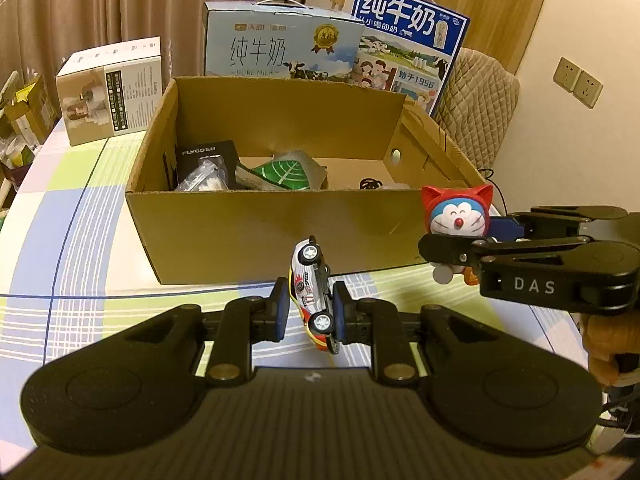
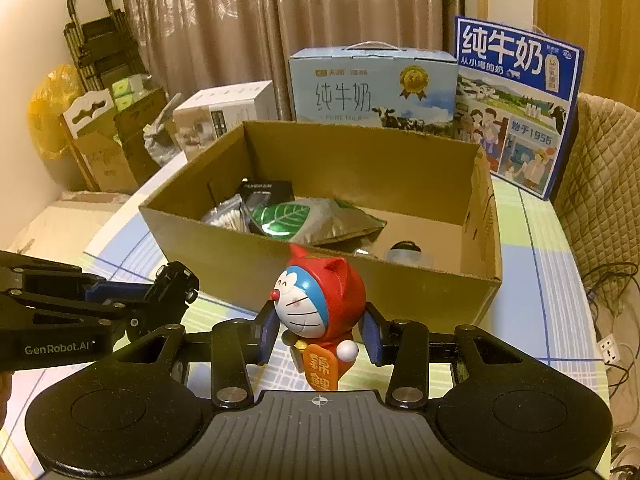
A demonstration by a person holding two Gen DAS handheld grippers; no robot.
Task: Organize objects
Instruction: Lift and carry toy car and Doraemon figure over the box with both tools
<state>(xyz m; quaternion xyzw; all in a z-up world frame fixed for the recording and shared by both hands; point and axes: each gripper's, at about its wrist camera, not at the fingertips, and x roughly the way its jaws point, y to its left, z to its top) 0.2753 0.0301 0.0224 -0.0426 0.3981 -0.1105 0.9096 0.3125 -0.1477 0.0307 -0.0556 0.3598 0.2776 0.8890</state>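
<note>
We hold both toys clear of the table just short of the box (image 1: 256, 232), presumably to drop them in with the packets already there: left gripper (image 1: 311, 312) nearly closed, pinching the car (image 1: 314, 292) on its side; right gripper (image 2: 318, 332) partly open, clamped on the figure (image 2: 320, 304). Car is white with red-yellow livery, wheels facing right; figure is a red-hooded blue cat, upright, holding an orange plaque

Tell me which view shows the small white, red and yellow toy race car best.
The left wrist view: the white, red and yellow toy race car sits centred, tipped on its side, livery and wheels clear, clamped in the left gripper. The right wrist view shows only its dark underside at the left edge.
</note>
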